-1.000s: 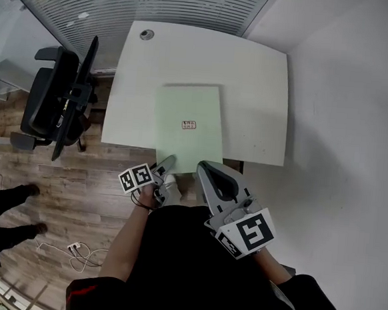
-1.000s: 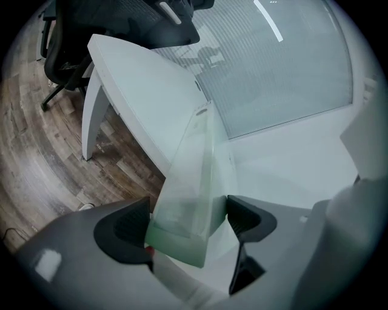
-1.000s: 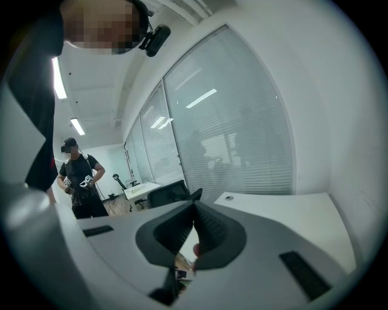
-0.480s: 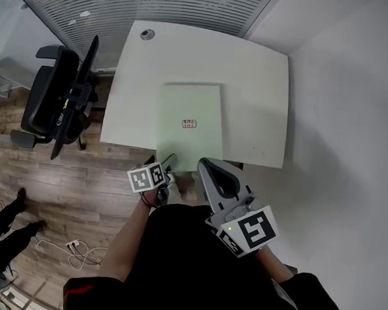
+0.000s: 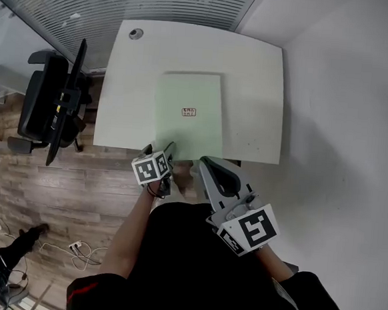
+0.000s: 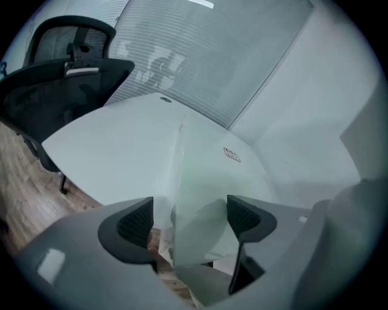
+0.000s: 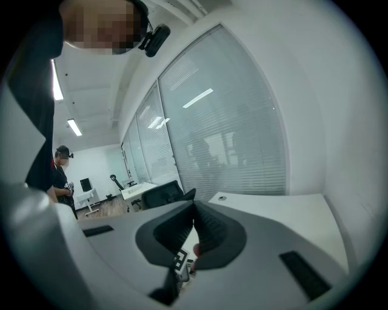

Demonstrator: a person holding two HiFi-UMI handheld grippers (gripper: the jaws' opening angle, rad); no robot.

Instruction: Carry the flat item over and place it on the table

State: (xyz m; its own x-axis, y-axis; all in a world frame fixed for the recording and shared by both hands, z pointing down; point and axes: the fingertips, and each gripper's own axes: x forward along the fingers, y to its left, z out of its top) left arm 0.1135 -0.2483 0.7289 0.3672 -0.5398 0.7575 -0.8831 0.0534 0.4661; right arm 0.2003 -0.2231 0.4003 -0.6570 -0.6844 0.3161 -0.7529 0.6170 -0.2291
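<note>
A pale green flat sheet (image 5: 189, 114) with a small label lies on the white table (image 5: 254, 75), its near edge hanging a little over the table's front. My left gripper (image 5: 160, 148) is at the sheet's near left corner. In the left gripper view the sheet (image 6: 212, 175) runs between the jaws of that gripper (image 6: 189, 221), which stand wide apart and open. My right gripper (image 5: 205, 162) hovers just off the sheet's near right corner, below the table edge. In the right gripper view its jaws (image 7: 194, 227) are shut with nothing between them.
A black office chair (image 5: 51, 99) stands left of the table over wood flooring. A white wall runs along the table's right side and slatted blinds along the back. A round cable grommet (image 5: 136, 34) sits at the table's far left corner. A person's legs (image 5: 6, 250) show at lower left.
My left gripper has turned and shifted right and forward at the sheet's near left corner. The right gripper has barely moved. The person at lower left has walked further away.
</note>
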